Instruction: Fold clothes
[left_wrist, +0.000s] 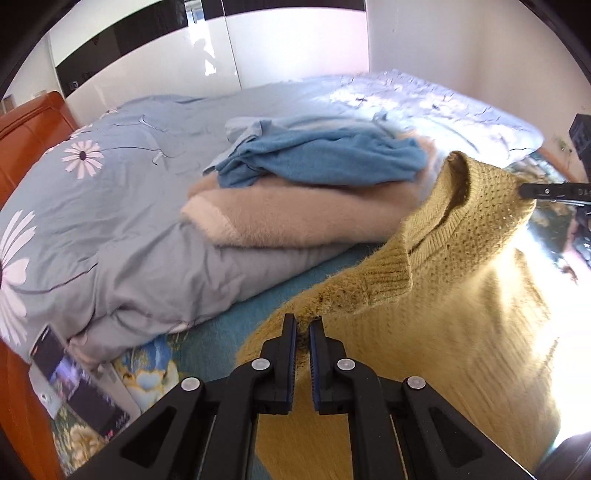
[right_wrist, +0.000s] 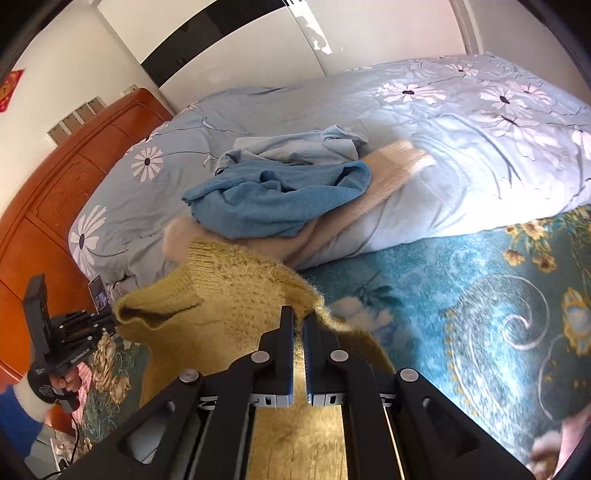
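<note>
A mustard yellow knit sweater (left_wrist: 443, 295) hangs stretched between both grippers above the bed. My left gripper (left_wrist: 303, 325) is shut on one shoulder of it, next to the ribbed collar (left_wrist: 424, 236). My right gripper (right_wrist: 299, 317) is shut on the other shoulder of the sweater (right_wrist: 229, 314). The right gripper also shows at the right edge of the left wrist view (left_wrist: 524, 190), and the left gripper at the left of the right wrist view (right_wrist: 110, 323). The sweater's lower body hangs below the frames.
A pile lies on the folded grey-blue floral duvet (left_wrist: 110, 206): a fuzzy beige sweater (left_wrist: 295, 218), a blue knit (left_wrist: 325, 158), a light blue shirt (right_wrist: 295, 147). A teal patterned bedspread (right_wrist: 461, 280) covers the bed. An orange wooden headboard (right_wrist: 55, 192) and a phone (left_wrist: 74, 376) are at the left.
</note>
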